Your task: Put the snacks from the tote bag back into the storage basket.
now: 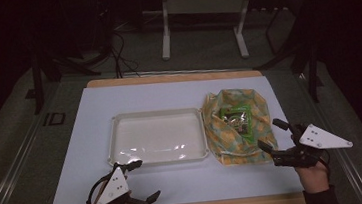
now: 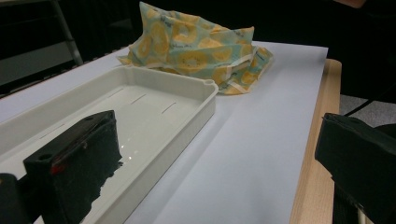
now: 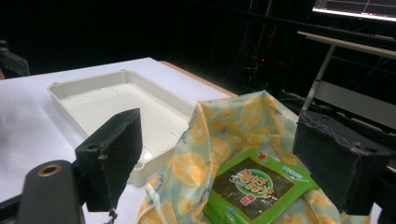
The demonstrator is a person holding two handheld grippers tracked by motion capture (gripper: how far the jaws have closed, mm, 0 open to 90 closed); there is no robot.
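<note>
High view: white-topped table [image 1: 177,185] in dark room, both grippers' jaws spread.

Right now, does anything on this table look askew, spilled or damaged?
Nothing stands out. The white tray sits flat and bare, and the lemon-print bag beside it lies rumpled open with green packets inside, nothing spilled. The left gripper and right gripper are both open, holding nothing.

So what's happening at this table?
A person holds a two-jaw gripper in each hand. The right gripper, jaws open, hovers by a lemon-print bag lying open with green snack packets inside. The left gripper, also open, waits near an empty white tray. Nothing is gripped yet.
</note>
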